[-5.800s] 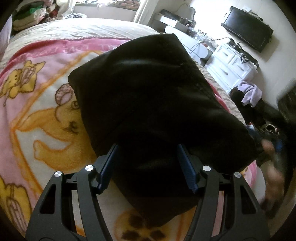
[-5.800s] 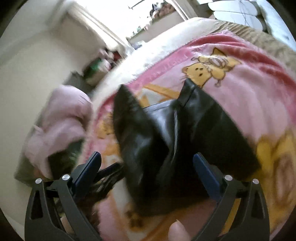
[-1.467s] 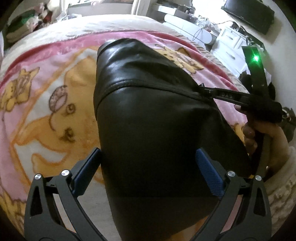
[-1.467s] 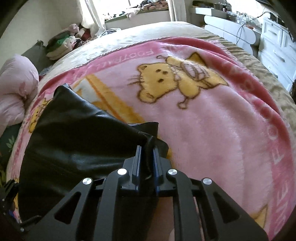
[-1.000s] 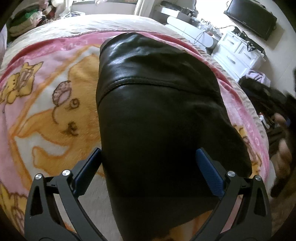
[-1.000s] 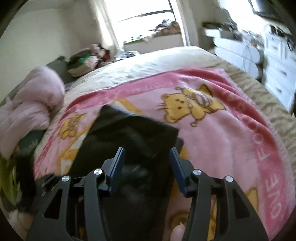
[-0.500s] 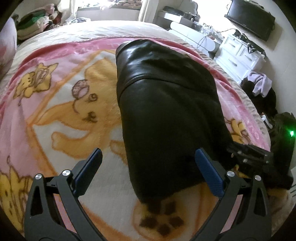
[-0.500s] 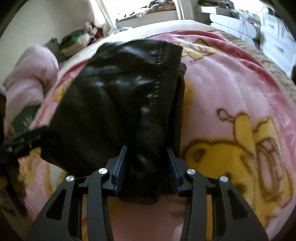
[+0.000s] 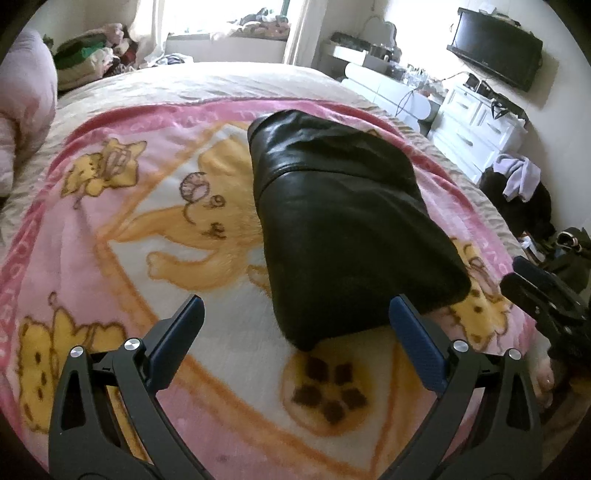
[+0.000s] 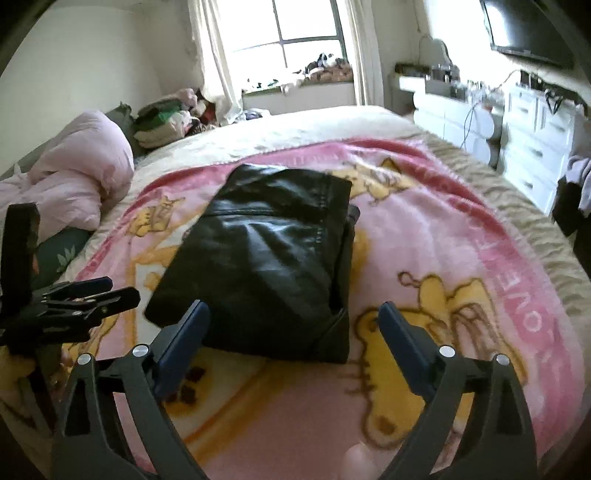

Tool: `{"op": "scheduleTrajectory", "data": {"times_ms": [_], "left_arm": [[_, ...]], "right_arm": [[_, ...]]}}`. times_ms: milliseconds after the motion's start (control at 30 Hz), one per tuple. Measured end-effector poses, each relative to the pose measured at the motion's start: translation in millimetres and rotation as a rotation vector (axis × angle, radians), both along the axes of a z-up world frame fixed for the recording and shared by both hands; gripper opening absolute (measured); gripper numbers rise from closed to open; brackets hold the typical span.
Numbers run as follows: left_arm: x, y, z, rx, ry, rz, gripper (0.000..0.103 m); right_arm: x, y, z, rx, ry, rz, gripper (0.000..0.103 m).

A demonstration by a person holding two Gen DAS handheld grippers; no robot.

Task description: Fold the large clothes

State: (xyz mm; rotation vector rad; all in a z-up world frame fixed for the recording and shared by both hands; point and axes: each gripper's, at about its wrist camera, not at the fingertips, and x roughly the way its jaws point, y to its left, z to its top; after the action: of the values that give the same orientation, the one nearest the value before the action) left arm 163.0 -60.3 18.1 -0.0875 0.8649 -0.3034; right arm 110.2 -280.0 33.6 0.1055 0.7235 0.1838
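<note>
A black leather garment [image 10: 269, 254] is lying folded into a compact bundle on a pink blanket [image 10: 461, 266] printed with yellow cartoon animals, and this blanket is covering the middle of a bed [image 10: 314, 122] whose cream cover is showing beyond it toward the top of both views. In the right wrist view the bundle is sitting centre frame with its seams catching the light (the leather looks glossy there), while in the left wrist view it is running from the upper centre down toward the lower right. The left gripper [image 9: 295, 347] is hovering above the blanket with its fingers spread wide and nothing between them, its right finger just beside the near edge of the garment. The right gripper [image 10: 293, 339] is likewise hanging wide and empty, the bundle's near edge lying just beyond its fingertips. At the left of the right wrist view a pink duvet [image 10: 74, 173] is bunching up against the bed's edge, with a pile of clothes [image 10: 166, 118] behind it and a window [image 10: 288, 33] glowing at the upper centre. A white dresser [image 9: 476, 136] is standing at the upper right of the left wrist view, under a wall-mounted television [image 9: 495, 51].
</note>
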Motion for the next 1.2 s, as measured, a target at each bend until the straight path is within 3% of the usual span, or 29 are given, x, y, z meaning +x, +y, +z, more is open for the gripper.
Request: {"op": "scheduleTrajectory", "data": {"times_ms": [300,567,1200], "left_arm": [[-47.0,2.6,1.1,0.004,-0.056,0.015,0.094],[-82.0,4.9,-7.7,-0.022,-0.075,0.027,0.094],[-88.0,13.4,-14.7,-0.002,-0.055,0.068,0.094]], "right_arm": [[-49.8,8.8,3.1,0.005,-0.057,-0.045,0.099],[-69.4,18.4,-10.7,0.003,-0.021,-0.037,0.099],[-76.5,23.8,-17.8,-0.018,0.013,-0.037,0.099]]}}
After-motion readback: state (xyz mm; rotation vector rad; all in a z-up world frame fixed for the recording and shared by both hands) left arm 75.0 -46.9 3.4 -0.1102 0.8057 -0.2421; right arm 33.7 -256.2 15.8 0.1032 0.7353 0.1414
